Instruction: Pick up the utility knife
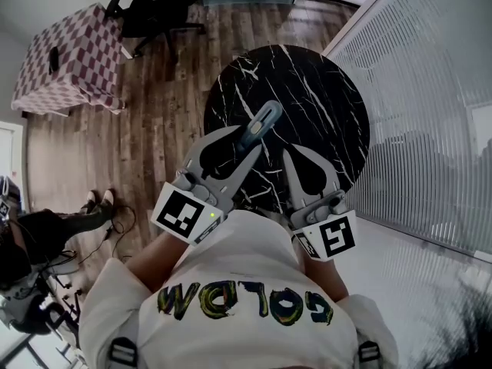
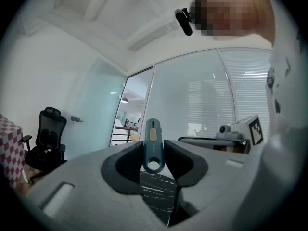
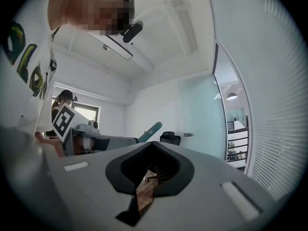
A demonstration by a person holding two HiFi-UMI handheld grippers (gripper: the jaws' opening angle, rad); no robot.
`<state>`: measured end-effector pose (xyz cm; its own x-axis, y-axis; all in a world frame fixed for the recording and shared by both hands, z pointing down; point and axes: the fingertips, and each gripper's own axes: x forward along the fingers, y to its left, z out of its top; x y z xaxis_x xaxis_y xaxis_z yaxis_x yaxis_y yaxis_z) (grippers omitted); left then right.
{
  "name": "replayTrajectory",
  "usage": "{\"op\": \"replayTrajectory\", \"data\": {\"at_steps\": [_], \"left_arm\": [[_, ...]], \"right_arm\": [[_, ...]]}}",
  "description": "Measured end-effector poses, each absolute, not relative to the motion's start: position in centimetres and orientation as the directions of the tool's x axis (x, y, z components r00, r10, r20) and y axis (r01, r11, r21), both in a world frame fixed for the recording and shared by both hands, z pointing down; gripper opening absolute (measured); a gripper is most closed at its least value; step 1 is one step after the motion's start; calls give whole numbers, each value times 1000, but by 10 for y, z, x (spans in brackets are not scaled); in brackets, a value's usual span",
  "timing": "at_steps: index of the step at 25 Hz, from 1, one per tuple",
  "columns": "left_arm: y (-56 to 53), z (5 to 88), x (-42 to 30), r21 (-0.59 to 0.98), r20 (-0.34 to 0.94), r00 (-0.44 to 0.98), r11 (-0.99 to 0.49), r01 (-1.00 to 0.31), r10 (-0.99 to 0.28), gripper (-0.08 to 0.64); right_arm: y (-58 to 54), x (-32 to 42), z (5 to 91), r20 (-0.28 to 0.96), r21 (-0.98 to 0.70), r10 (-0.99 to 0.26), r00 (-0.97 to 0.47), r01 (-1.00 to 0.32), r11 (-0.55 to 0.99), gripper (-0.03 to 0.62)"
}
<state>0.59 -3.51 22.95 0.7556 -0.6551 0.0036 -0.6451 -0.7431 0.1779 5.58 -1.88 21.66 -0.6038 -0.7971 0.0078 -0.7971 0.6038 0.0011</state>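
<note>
The utility knife (image 1: pixel 263 120) is blue-grey with a pale slider. My left gripper (image 1: pixel 247 143) is shut on its ring end, and the rest pokes out past the fingertips over the round black marble table (image 1: pixel 323 91). In the left gripper view the knife (image 2: pixel 153 146) stands upright, pinched between the dark pads (image 2: pixel 126 163). My right gripper (image 1: pixel 290 154) hovers beside it at the table's near edge, shut with nothing in it. In the right gripper view its fingertips (image 3: pixel 151 144) meet, and the knife (image 3: pixel 150 130) shows as a teal tip at the left.
A table with a checkered cloth (image 1: pixel 69 56) and a black office chair (image 1: pixel 157 6) stand on the wood floor at the far left. A glass wall with blinds (image 1: pixel 430 91) runs along the right. Another person (image 1: pixel 34 237) and floor cables are at the left.
</note>
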Motion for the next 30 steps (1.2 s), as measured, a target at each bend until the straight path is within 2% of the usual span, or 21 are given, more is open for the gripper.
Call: {"op": "replayTrajectory", "data": {"at_steps": [30], "left_arm": [[-29,234,4,192,10,751,-736,-649,-660,138]], "right_arm": [[-14,53,221,10,-1,-790,-613,-790,613,2]]}}
